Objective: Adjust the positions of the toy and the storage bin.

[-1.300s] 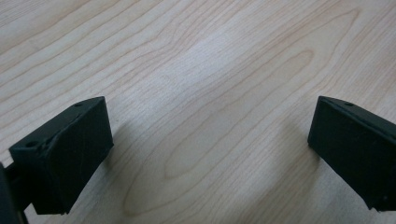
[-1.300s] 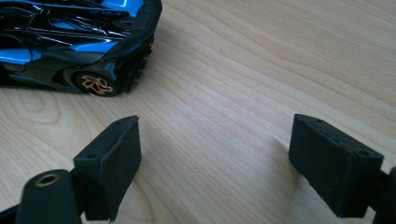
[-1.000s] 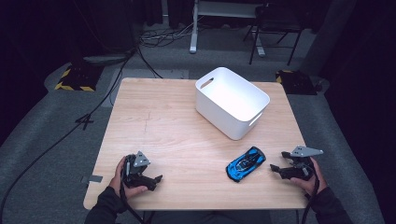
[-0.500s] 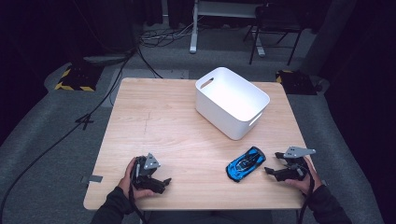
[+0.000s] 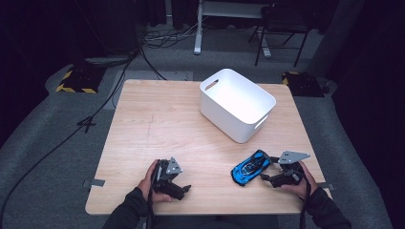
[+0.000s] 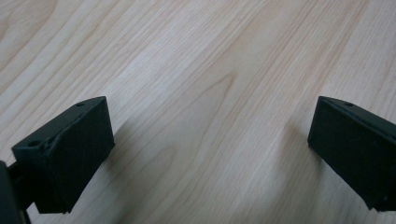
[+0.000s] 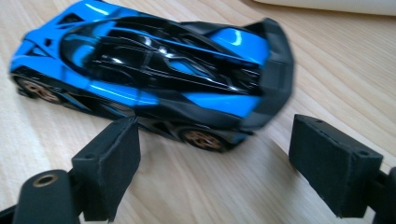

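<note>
- The step in hand looks like the approach to a grasp: the right hand-held gripper [image 5: 268, 172] sits on the tabletop [image 5: 157, 124] just beside the car [image 5: 250, 167], on the side away from the bin [image 5: 237, 104], and points at it.
- Its jaws stand wide apart and hold nothing. In the right gripper view the car [image 7: 154, 74] lies just beyond the fingertips [image 7: 112, 163], its rear wheel nearest to them and its tail wing toward the right jaw.
- The car is blue and black and rests on its wheels, near the bin but apart from it, on the person's side of the bin.
- The bin is white, upright, and looks empty from above.
- The left hand-held gripper [image 5: 184, 189] rests well apart from the car, on the far side of it from the right gripper. In the left gripper view its jaws are spread wide over bare wood, with nothing between them.
- Judged from this layout, the likely aim is to pick up the car and put it in the bin.
- The next move calls for sliding the right gripper forward until the jaws straddle the car's body across its width, then closing on the flanks.
- The body is low and glossy, so a grip set too high or on the wing could slip; keeping the jaws low near the wheels seems safer.
</note>
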{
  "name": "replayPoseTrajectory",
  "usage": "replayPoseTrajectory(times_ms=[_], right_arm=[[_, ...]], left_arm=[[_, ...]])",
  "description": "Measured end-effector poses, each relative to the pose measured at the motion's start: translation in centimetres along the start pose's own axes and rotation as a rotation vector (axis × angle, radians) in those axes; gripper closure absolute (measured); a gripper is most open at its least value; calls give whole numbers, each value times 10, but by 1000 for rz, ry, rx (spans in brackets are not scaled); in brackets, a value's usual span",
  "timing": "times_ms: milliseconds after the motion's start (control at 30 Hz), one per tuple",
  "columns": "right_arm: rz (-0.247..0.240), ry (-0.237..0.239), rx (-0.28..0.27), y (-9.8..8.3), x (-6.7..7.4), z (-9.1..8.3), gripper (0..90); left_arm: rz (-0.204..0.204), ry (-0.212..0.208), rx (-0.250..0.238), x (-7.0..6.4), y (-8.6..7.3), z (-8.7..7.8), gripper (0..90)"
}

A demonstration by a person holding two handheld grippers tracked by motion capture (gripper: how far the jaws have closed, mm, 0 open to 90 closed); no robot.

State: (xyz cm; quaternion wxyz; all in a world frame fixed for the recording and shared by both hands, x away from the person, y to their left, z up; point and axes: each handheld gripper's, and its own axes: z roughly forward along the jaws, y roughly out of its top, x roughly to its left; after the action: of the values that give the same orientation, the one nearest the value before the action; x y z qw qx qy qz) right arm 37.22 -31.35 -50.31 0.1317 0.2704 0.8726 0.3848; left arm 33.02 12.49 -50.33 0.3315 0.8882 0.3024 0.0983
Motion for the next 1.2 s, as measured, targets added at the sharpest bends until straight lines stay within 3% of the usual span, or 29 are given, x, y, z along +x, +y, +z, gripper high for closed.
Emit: replayPoseTrajectory(times_ms=[67,267,367,467,800,867,1200], right_arm=[[-2,23,1,2,2,1,199],[-2,26,3,6,8,6,199],[0,17,14,12,15,13,146],[19,-5,23,20,22,22,115],[13,2,29,40,34,42,116],[21,2,27,42,36,46,119],[15,13,27,67,51,72,144]], left_arm=[[17,-9,-2,-2,7,6,4],[35,-33,6,-7,18,15,5],[41,-51,10,-6,19,16,5],[40,-51,8,-6,19,16,5],[60,-40,4,-4,20,16,5],[44,-42,2,-5,20,16,5],[40,-29,0,1,23,18,4]])
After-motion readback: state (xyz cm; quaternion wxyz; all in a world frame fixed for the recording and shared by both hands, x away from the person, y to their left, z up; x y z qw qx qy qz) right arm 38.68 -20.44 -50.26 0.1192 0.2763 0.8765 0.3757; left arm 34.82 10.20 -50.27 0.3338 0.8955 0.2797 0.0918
